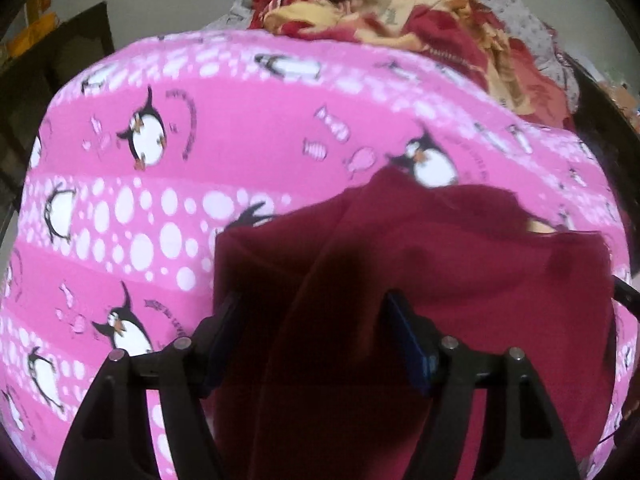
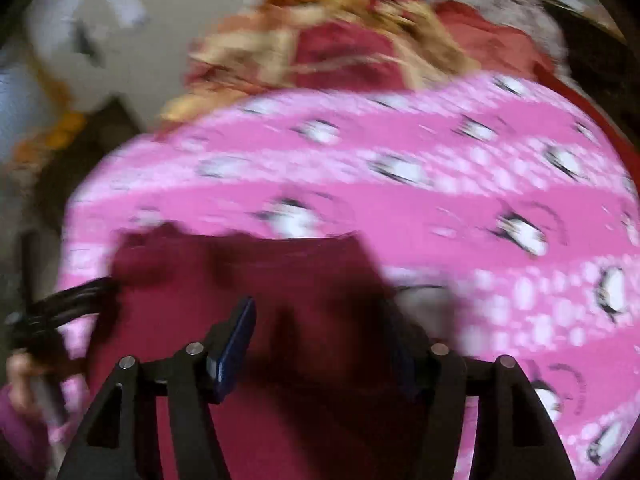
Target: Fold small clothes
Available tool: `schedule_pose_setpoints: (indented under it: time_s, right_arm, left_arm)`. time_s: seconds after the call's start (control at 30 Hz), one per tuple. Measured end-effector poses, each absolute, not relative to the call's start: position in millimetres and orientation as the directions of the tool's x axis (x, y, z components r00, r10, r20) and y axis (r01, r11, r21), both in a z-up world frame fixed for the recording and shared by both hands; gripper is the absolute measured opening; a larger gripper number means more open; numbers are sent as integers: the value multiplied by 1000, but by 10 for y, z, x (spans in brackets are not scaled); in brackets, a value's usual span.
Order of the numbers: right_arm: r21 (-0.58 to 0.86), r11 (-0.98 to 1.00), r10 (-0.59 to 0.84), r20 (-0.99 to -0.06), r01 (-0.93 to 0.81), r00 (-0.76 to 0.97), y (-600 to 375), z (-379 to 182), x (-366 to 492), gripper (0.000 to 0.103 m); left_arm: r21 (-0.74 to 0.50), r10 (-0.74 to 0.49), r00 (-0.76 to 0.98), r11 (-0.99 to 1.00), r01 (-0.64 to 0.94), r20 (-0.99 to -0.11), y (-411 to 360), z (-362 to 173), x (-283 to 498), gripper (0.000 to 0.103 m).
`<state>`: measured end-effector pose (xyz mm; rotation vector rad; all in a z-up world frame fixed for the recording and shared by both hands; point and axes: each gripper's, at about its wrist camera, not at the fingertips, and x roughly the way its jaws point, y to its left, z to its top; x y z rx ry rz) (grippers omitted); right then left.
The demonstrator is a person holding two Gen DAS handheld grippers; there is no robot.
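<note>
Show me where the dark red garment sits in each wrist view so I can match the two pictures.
Left wrist: the dark red garment fills the lower centre and right, running down between the left tongs.
Right wrist: it fills the lower left and centre, between the right tongs; blurred.
Shared landmark: the pink penguin-print blanket under it, with the red-and-yellow cloth pile beyond.
</note>
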<state>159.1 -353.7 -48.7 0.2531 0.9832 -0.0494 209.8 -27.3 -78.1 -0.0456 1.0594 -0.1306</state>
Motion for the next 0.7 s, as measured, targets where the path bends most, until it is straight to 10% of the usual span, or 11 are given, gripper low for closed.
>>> schedule_pose_setpoints:
  time_s: [0.53, 0.6, 0.63, 0.7]
  right_arm:
    - [374, 919, 251, -796, 122, 551, -3597, -422, 542, 62]
    - [339, 936, 244, -819, 94, 519, -3446, -559, 537, 46]
    - [298, 950, 213, -838, 94, 503, -3395, -605, 543, 19]
    - [287, 953, 200, -830, 92, 521, -3393, -584, 507, 16]
  left_arm:
    - [-90, -128, 522, 991, 97, -844, 68, -546, 1589, 75]
    - [-94, -129, 513, 991, 94, -849, 68, -570, 1539, 74]
    - [-93, -128, 505, 991, 94, -854, 72, -588, 1505, 75]
    - [-81, -116, 500, 993, 91, -859, 80, -605, 1442, 75]
